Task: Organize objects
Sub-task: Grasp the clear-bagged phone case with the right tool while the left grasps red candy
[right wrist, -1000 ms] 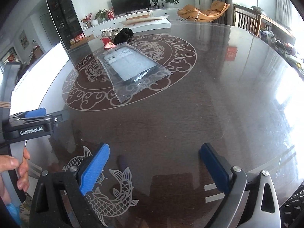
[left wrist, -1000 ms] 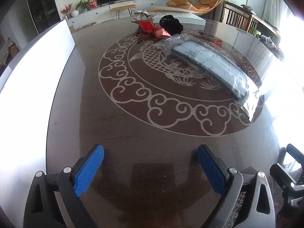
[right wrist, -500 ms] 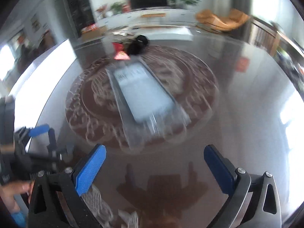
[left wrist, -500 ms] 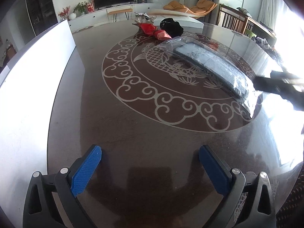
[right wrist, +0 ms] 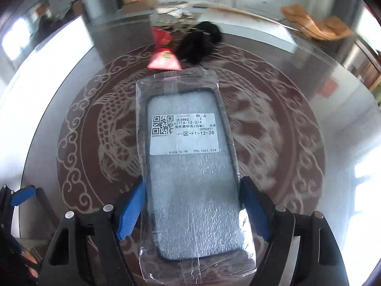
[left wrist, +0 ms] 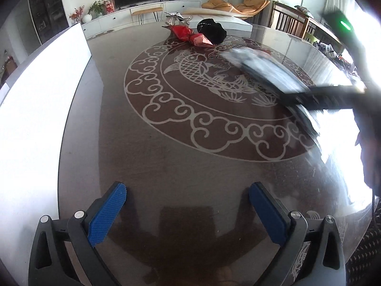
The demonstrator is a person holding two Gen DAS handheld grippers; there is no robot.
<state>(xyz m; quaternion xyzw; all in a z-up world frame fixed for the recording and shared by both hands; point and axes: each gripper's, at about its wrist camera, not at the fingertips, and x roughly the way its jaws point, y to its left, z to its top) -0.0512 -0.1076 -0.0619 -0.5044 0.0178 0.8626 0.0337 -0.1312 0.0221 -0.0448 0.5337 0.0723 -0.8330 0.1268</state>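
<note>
A black phone case in a clear plastic bag (right wrist: 190,171), with a white barcode label, lies on the round dark table (right wrist: 297,190) over its fish pattern. My right gripper (right wrist: 191,205) straddles the bag's near half. Its jaws are closing, and both blue pads (right wrist: 132,206) touch the bag's long edges. In the left wrist view the same bag (left wrist: 269,71) shows blurred at the right, under the dark right gripper (left wrist: 333,97). My left gripper (left wrist: 188,212) stands open over bare table near the front edge, with nothing between its fingers.
Red packets (right wrist: 164,59) and a black pouch (right wrist: 197,44) lie just beyond the bag. A silver object (left wrist: 177,17) sits at the table's far edge. A white board (left wrist: 35,95) runs along the left side. The left gripper's blue tip (right wrist: 21,195) shows at lower left.
My right gripper has swung across the table to the bagged phone case and narrowed its jaws onto it. The left gripper has stayed in place, open.
</note>
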